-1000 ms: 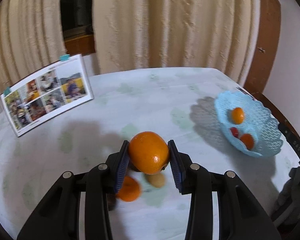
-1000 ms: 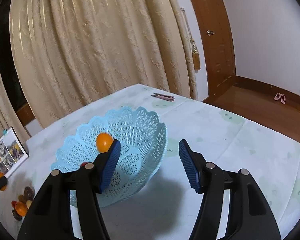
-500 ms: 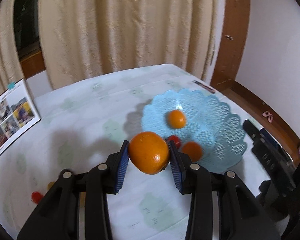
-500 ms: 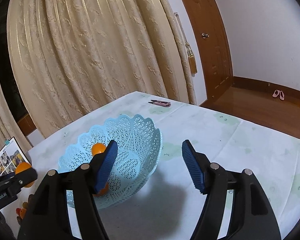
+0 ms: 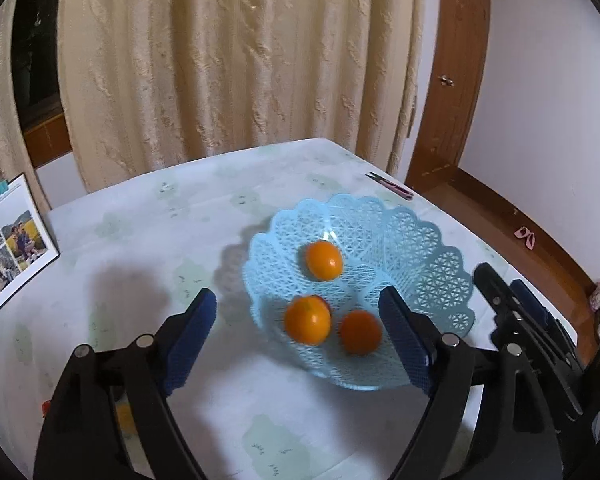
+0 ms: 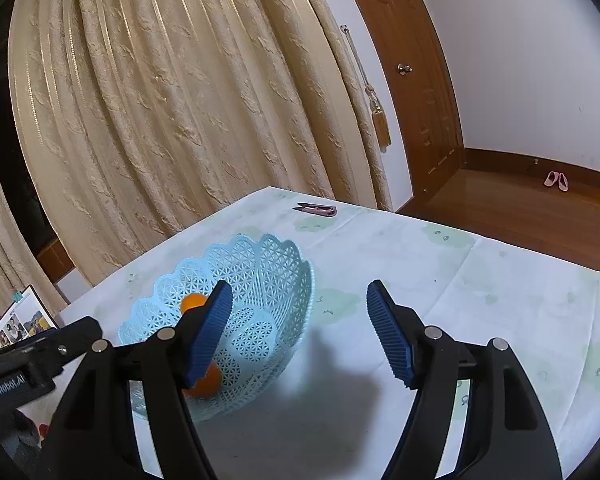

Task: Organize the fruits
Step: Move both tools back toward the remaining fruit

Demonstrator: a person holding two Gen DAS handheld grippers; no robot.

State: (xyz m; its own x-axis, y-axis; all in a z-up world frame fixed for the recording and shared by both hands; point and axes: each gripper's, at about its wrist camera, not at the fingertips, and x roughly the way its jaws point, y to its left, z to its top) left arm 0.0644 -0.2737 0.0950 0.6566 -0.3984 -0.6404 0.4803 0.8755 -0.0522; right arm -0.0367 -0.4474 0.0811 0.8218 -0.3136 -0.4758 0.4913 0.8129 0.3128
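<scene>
Two grippers over a pale table (image 5: 148, 240), left gripper (image 5: 300, 340) spread wide and empty above the blue basket (image 5: 432, 264), right gripper (image 6: 300, 332) likewise wide beside it, three oranges (image 5: 308, 320) inside the basket.

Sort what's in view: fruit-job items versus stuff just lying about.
Job: blue basket; three oranges in it; left gripper, open; right gripper, open.

Lying about: photo card; pink clippers; pink slippers.
</scene>
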